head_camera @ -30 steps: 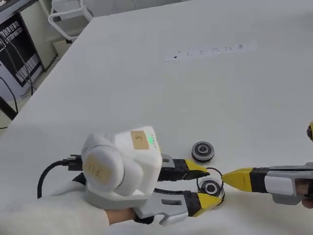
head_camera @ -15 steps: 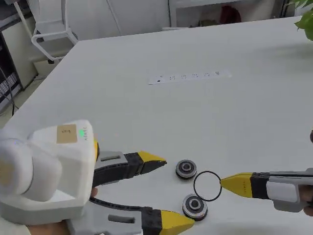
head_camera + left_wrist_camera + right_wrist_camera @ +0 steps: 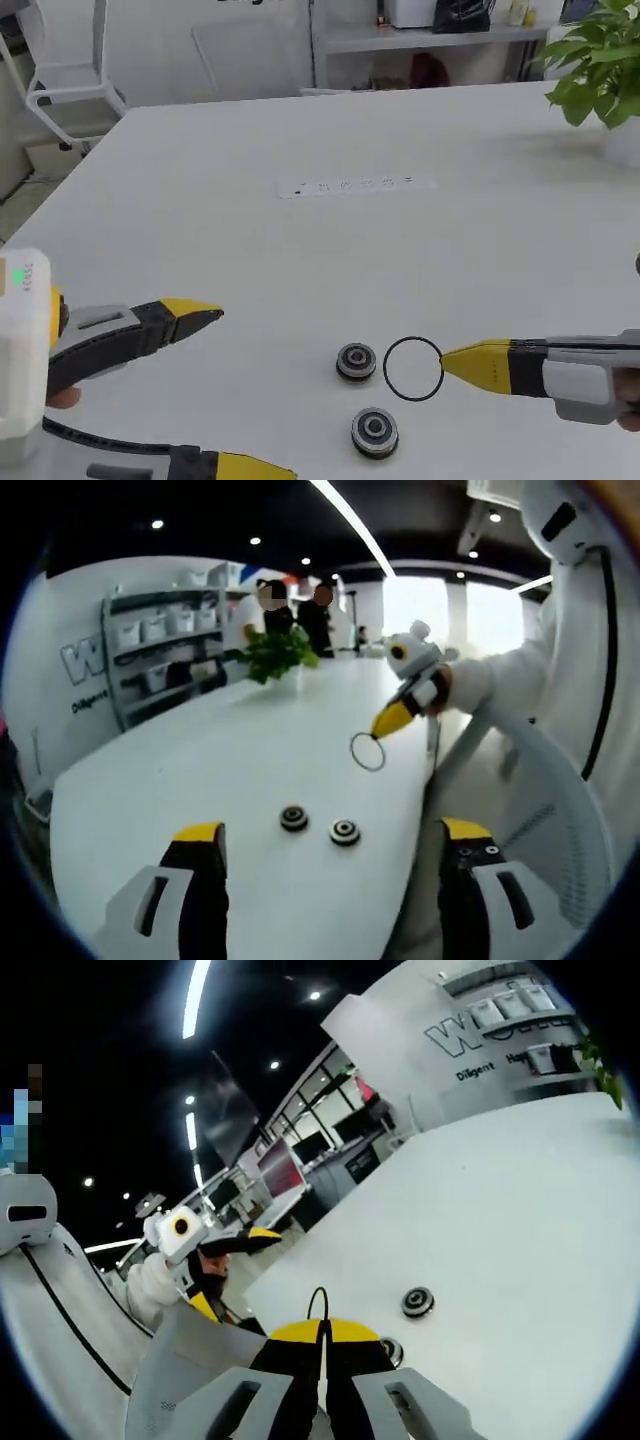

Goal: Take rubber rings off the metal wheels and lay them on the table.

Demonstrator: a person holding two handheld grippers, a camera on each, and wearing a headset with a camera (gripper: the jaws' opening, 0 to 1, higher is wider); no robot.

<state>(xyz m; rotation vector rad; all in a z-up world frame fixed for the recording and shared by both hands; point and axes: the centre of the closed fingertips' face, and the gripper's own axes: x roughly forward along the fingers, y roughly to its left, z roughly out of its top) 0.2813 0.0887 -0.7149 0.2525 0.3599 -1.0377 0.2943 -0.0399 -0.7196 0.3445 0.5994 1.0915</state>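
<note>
The right gripper (image 3: 448, 362) is pinching a thin black rubber ring (image 3: 385, 368) in fully closed jaws, holding it just beside one metal wheel (image 3: 356, 361), with a second wheel (image 3: 374, 432) lying near on the white table (image 3: 420, 250). The left gripper (image 3: 250, 392) is gaping wide, gripping nothing. Wall lettering (image 3: 478, 1070) is showing "Diligent"

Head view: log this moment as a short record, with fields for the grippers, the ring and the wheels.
right gripper: shut on ring
ring: pinched by its rim, off both wheels
left gripper: open, empty
far wheel: flat on table, beside ring
near wheel: flat on table, apart from far wheel
</note>
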